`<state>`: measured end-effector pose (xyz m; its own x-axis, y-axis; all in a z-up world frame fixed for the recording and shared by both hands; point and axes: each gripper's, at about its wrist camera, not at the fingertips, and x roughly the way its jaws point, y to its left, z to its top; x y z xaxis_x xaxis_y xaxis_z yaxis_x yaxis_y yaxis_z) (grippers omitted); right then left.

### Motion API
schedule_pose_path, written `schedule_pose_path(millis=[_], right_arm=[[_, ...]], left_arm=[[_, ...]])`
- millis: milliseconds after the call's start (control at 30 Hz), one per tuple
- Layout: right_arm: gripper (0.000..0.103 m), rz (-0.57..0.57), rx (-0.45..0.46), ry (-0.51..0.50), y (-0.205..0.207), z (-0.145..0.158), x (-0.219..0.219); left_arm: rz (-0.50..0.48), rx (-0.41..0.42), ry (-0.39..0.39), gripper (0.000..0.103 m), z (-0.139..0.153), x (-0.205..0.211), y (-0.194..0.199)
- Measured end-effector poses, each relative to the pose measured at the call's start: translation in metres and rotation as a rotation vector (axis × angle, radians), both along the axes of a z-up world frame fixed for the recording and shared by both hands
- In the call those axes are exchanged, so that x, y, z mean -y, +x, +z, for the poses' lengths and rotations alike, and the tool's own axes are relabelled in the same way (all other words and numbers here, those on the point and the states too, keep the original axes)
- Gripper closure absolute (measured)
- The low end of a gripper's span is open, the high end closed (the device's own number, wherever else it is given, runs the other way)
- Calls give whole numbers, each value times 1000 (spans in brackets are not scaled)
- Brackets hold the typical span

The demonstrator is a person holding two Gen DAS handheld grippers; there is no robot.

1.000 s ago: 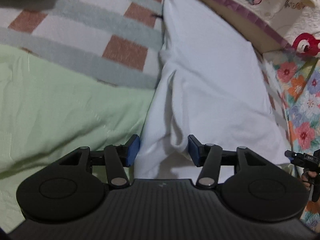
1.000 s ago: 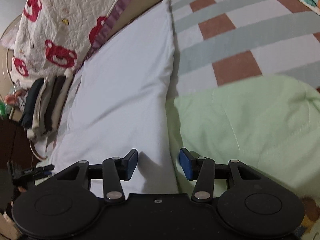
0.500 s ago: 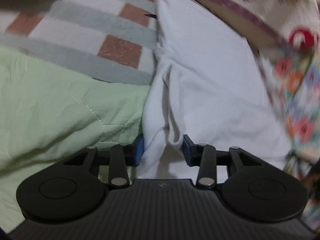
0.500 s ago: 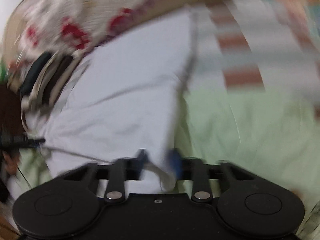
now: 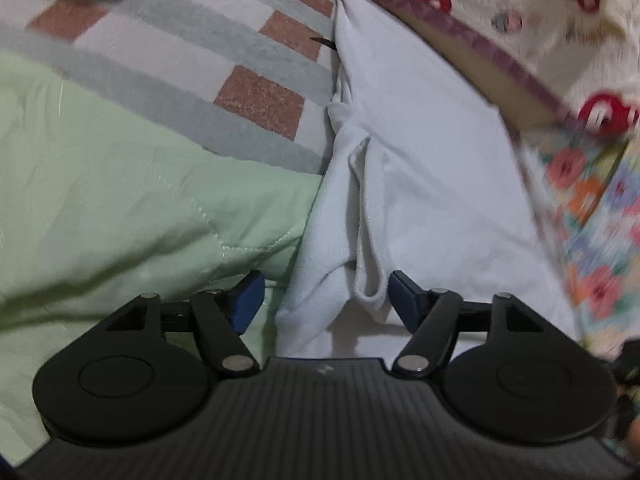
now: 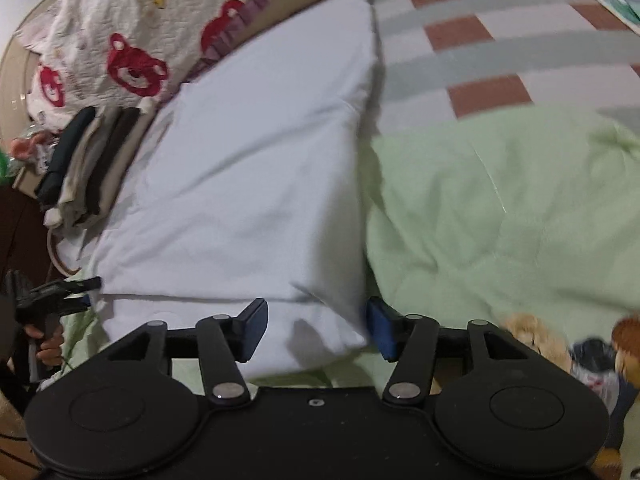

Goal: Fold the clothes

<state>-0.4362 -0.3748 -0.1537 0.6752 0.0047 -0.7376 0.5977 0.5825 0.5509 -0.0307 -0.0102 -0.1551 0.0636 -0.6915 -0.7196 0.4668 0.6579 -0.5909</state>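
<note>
A white garment (image 5: pixel 432 168) lies folded in a long strip on the bed; it also shows in the right wrist view (image 6: pixel 248 184). My left gripper (image 5: pixel 326 298) is open, its blue pads apart on either side of a bunched fold at the garment's near end, not pinching it. My right gripper (image 6: pixel 316 330) is open around the garment's other near corner, pads apart with cloth between them. The left gripper appears small at the left edge of the right wrist view (image 6: pixel 52 292).
A light green quilt (image 5: pixel 120 200) lies beside the garment, also in the right wrist view (image 6: pixel 500 208). A checked blanket (image 5: pixel 224 48) lies beyond. A bear-print quilt (image 6: pixel 120 40) and a stack of folded clothes (image 6: pixel 88 164) sit at the far side. A floral cloth (image 5: pixel 592 200) borders the right.
Both grippers closed on the garment's near edge half a second ago, pulled it, and have opened again. The garment's near end is now bunched into folds.
</note>
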Motion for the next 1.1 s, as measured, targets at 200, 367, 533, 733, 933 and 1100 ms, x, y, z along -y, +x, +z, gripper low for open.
schedule_pose_path(millis=[200, 367, 533, 733, 933, 1100], right_arm=[[40, -34, 215, 216, -1, -9, 3], [40, -117, 249, 267, 1, -15, 5], [39, -222, 304, 334, -2, -23, 4], [88, -278, 284, 272, 2, -17, -1], [83, -233, 158, 59, 12, 4, -8], [55, -277, 172, 119, 1, -16, -5]], left_arm=[[-32, -85, -110, 31, 1, -4, -7], [-32, 5, -7, 31, 2, 9, -12], [130, 49, -97, 33, 10, -2, -8], [3, 105, -44, 79, 21, 16, -19], [-59, 214, 39, 72, 25, 28, -30], [-110, 305, 108, 53, 29, 38, -39]])
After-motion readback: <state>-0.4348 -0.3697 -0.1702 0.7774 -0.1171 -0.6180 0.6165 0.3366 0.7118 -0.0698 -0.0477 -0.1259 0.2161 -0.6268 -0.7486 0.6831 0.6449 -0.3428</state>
